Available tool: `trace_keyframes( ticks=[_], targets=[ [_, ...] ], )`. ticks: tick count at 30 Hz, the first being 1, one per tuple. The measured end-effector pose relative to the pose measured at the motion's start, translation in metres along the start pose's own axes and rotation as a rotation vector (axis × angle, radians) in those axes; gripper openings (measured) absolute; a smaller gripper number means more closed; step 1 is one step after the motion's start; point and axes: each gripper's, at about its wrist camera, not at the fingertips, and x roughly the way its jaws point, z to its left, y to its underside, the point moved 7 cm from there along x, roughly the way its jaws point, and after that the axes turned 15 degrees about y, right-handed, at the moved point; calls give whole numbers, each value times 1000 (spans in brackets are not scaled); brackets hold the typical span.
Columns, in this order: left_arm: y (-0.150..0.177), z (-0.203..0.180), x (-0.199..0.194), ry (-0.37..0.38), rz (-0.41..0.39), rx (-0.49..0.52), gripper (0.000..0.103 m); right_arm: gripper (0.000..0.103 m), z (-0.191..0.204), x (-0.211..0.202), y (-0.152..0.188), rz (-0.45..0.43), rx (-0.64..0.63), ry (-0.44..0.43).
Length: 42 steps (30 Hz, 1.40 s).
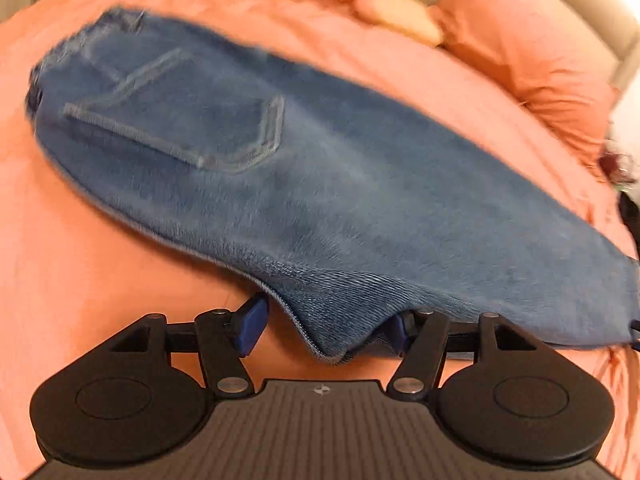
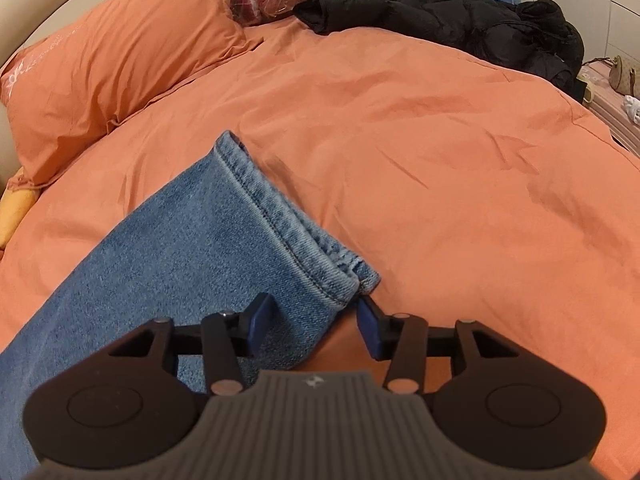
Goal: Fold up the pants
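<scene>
The blue jeans (image 1: 304,184) lie flat on the orange bed cover (image 1: 80,280), and they stretch across it from the waist end at the far left of the left wrist view to the leg ends at the right. A back pocket (image 1: 192,128) with its stitched outline faces up near the waist, although this view is blurred. In the right wrist view the leg hem (image 2: 288,224) is seen sharply, with its folded and stitched border, and a second layer of denim shows just under its near corner. The left gripper (image 1: 324,328) stands with its jaws spread wide at the near edge of the jeans; a fold of the denim edge hangs between the two blue pads, but they do not press it. The right gripper (image 2: 316,328) is also wide apart, and the near corner of the hem lies between its blue pads without being pinched. Around the jeans, an orange pillow (image 2: 116,68) leans at the head of the bed, a yellow thing (image 2: 14,212) shows beside it, and a black jacket (image 2: 452,20) lies on the far side of the cover.
</scene>
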Motion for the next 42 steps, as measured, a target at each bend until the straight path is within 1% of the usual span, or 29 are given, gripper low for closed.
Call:
trace_keyframes(
  ticks=[1, 2, 3, 4, 5, 6, 7, 9, 10, 11, 12, 15, 17, 19, 20, 22, 23, 24, 25, 26, 28, 31, 33, 34, 35, 37, 38, 39, 42],
  targets=[
    [3, 3, 5, 4, 14, -35, 61, 45, -2, 2, 0, 4, 25, -4],
    [6, 6, 7, 19, 21, -66, 45, 45, -5, 3, 0, 8, 56, -8],
    [6, 7, 5, 29, 13, -89, 36, 43, -8, 4, 0, 10, 91, -11],
    [6, 8, 2, 41, 3, -98, 32, 39, -11, 4, -1, 10, 124, -6],
    [5, 6, -2, 44, -3, -88, 28, 28, -14, 3, -2, 7, 146, 3],
    [3, 3, -7, 41, -5, -60, 23, 20, -15, 0, -4, 1, 155, 5],
    [1, 0, -11, 32, 2, -22, 21, 17, -14, -6, -7, -17, 143, 5],
    [-3, -5, -16, 9, 43, 26, 17, 11, -5, -22, -16, -70, 64, 30],
    [-5, -6, -17, -4, 67, 46, 17, 10, -2, -29, -20, -85, 32, 54],
    [-5, -7, -16, -20, 96, 71, 17, 5, 0, -36, -23, -102, 18, 70],
    [-3, -7, -11, -31, 125, 94, 17, 5, 1, -39, -27, -112, 7, 82],
    [10, 0, 4, -49, 184, 102, 17, 5, -4, -28, -22, -50, 2, 134],
    [14, 0, 5, -53, 178, 113, 18, 5, -6, -17, -14, -33, -13, 148],
    [16, 3, 2, -41, 195, 101, 20, 8, -7, -10, -9, -21, -25, 152],
    [17, 6, -1, -30, 205, 94, 23, 11, -8, -6, -8, -9, -23, 145],
    [17, 9, -9, -12, 224, 93, 25, 30, -15, -7, -10, -11, -6, 156],
    [19, 11, -12, -27, 249, 95, 10, 49, -23, -8, -10, -6, 2, 168],
    [22, 15, -14, -108, 279, 112, 3, 53, -29, -9, -10, -2, 6, 168],
    [22, 19, -19, -136, 276, 141, 3, 55, -33, -12, -10, -1, 11, 157],
    [20, 24, -26, -134, 269, 160, 3, 55, -37, -15, -9, -1, 16, 145],
    [12, 34, -40, -74, 242, 145, 9, 54, -39, -23, -2, 12, 10, 131],
    [-16, 53, -62, -45, 158, 98, 23, 54, -32, -32, 13, 35, -11, 93],
    [-40, 70, -74, -24, 87, 67, 57, 54, -26, -40, 24, 44, 11, 48],
    [-54, 81, -82, -28, 30, 48, 63, 55, -23, -43, 29, 51, 33, 23],
    [-68, 93, -90, -39, -26, 25, 67, 55, -19, -45, 35, 61, 53, -1],
    [-92, 116, -100, -61, -114, -16, 72, 56, -12, -51, 45, 69, 73, -30],
    [-99, 127, -105, -73, -148, -47, 79, 57, -8, -53, 48, 63, 77, -35],
    [-106, 138, -106, -76, -175, -85, 81, 57, -6, -55, 51, 59, 83, -41],
    [-113, 169, -104, -40, -213, -232, 81, 57, -2, -56, 59, 59, 143, -68]
  ],
)
